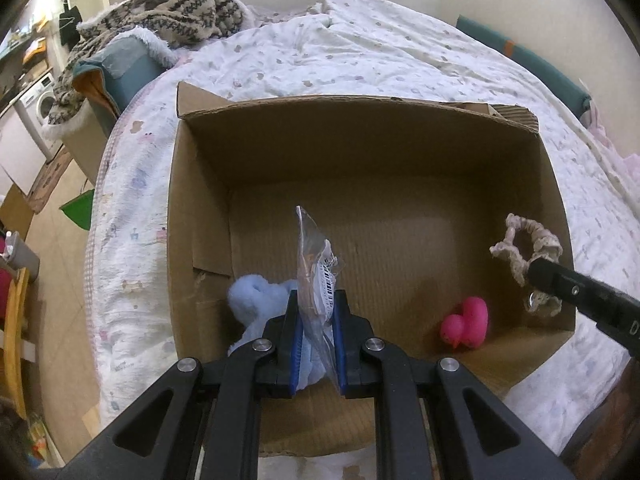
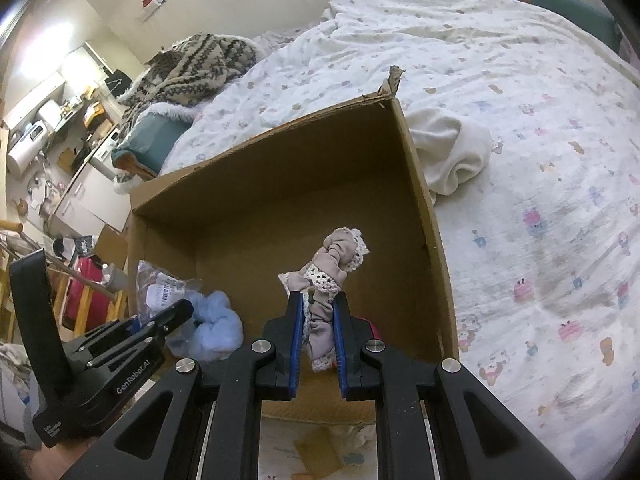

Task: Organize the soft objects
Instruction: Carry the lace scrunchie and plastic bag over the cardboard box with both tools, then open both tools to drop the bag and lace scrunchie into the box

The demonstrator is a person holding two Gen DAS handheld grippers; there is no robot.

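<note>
An open cardboard box (image 1: 200, 208) (image 2: 428, 216) lies on the bed. My left gripper (image 1: 317, 300) is shut on a clear plastic bag (image 1: 316, 264) with a barcode label, holding it upright over the box's near left corner. A light blue fluffy item (image 1: 250, 304) (image 2: 212, 320) sits right beneath and behind it. My right gripper (image 2: 318, 300) is shut on a beige lace-trimmed scrunchie (image 2: 332, 276) (image 1: 528, 248), held over the box's right side. A pink rubber duck (image 1: 466, 322) rests on the box floor at the near right. The left gripper (image 2: 176, 312) shows at the left in the right wrist view.
The bed carries a white patterned quilt (image 1: 360, 60) (image 2: 540, 200). A cream cloth (image 2: 452, 152) lies bunched just outside the box's right wall. A knitted patterned throw (image 1: 176, 12) (image 2: 200, 64) drapes over a teal seat at the bed's far left. Floor clutter lies left of the bed.
</note>
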